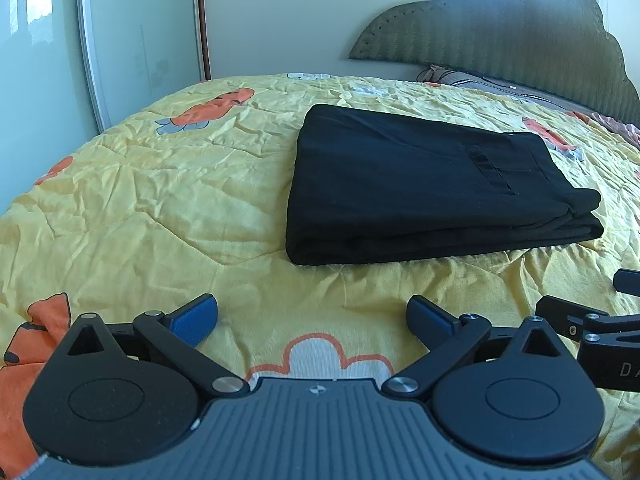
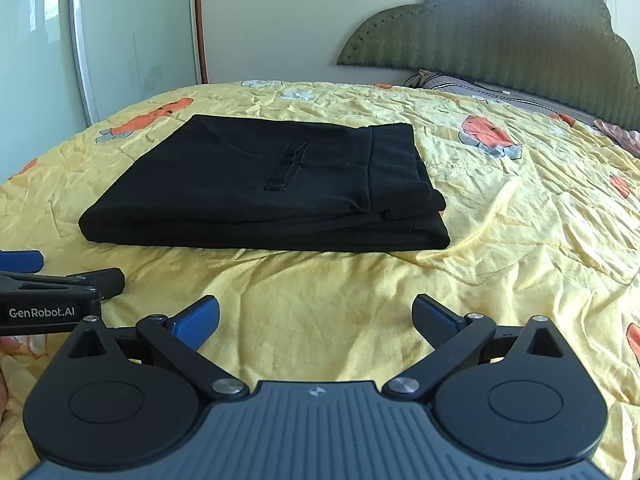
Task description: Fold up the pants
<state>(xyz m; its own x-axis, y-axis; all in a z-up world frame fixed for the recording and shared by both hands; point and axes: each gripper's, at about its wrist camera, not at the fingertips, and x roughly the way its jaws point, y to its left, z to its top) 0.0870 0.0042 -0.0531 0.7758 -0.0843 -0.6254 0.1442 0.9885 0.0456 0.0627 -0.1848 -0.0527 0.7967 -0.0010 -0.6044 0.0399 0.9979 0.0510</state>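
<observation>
Black pants (image 1: 420, 184) lie folded in a flat, layered rectangle on the yellow bedspread (image 1: 180, 200), also seen in the right wrist view (image 2: 256, 188). A pocket slit shows on the top layer. My left gripper (image 1: 312, 316) is open and empty, hovering above the bedspread in front of the pants, apart from them. My right gripper (image 2: 316, 316) is open and empty, also in front of the pants. The right gripper shows at the right edge of the left wrist view (image 1: 592, 320); the left gripper shows at the left edge of the right wrist view (image 2: 60, 284).
A green padded headboard (image 1: 500, 32) stands at the back right with a pillow (image 2: 460, 82) below it. A pale wardrobe door (image 1: 140, 40) is at the back left. The bedspread has orange and white cartoon prints (image 2: 488, 136).
</observation>
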